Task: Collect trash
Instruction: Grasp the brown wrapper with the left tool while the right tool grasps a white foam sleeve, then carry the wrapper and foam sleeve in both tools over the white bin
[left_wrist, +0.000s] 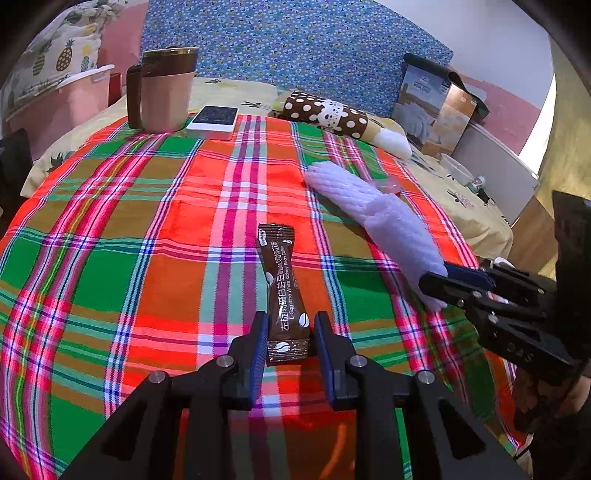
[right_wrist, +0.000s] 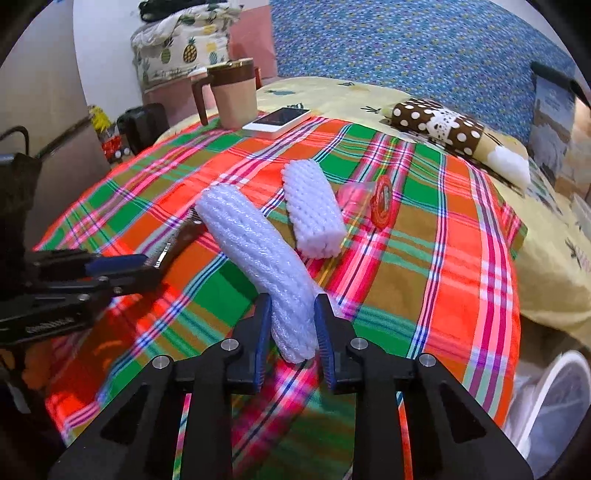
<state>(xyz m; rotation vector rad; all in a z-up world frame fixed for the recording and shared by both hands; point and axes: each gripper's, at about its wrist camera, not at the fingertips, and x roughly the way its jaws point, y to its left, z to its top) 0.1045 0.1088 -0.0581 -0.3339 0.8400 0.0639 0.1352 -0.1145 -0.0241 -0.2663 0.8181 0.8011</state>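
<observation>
Left claw (left_wrist: 290, 336) pinches the brown coffee sachet (left_wrist: 282, 288) at lower centre of its view, sachet lying on the plaid cloth (left_wrist: 147, 229). Right claw (right_wrist: 293, 328) clamps the long white foam sleeve (right_wrist: 255, 254) at lower centre; a shorter foam sleeve (right_wrist: 314, 208) and red wrapper (right_wrist: 384, 201) sit mid-frame beyond.

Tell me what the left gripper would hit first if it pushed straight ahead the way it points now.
The brown coffee sachet: its near end already lies between the left gripper fingers, which flank it. Beyond it, only plaid cloth up to the phone, though depth is hard to judge.
</observation>
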